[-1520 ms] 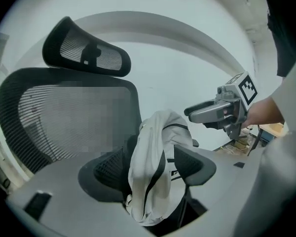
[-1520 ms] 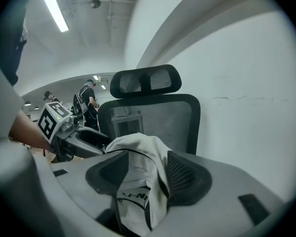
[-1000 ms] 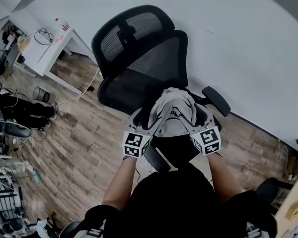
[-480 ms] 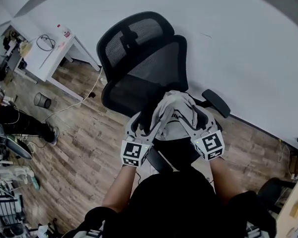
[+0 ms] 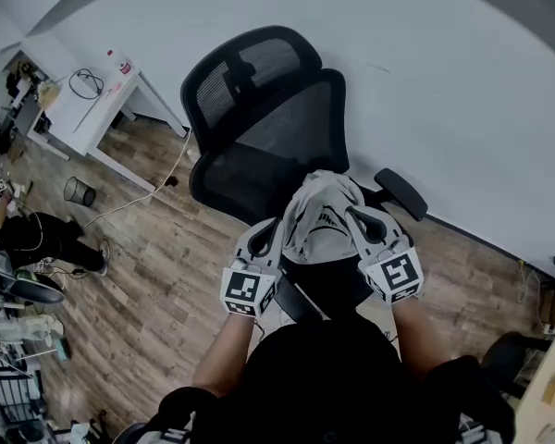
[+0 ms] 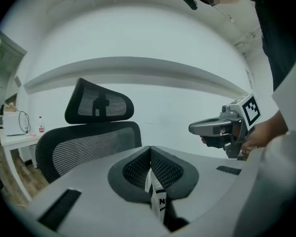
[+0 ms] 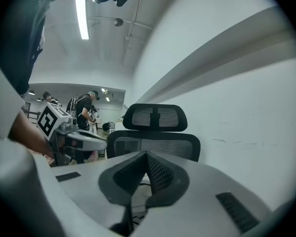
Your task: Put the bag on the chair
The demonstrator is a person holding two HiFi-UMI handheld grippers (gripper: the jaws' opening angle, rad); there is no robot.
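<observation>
Both pairs of jaws closed since the earlier frames; the bag barely shifted

Head view: left gripper (image 5: 274,233) and right gripper (image 5: 357,220) flank the grey-white bag (image 5: 322,222) over the seat of the mesh office chair (image 5: 259,109); whether it rests there is unclear

Left gripper view: pads clamp a white printed fold of the bag

Right gripper view: pads meet on a thin dark strip (image 7: 127,215), likely the bag's edge

Judgement: grasp made, placing still to do

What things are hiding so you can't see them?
Seat of the black mesh office chair: head view, largely covered by the pale grey fabric bag and the person's body.
Bag's print: left gripper view, too small, pinched inside the shut left tool.
Catch of the right tool: right gripper view, only a thin dark strip shows.
</observation>
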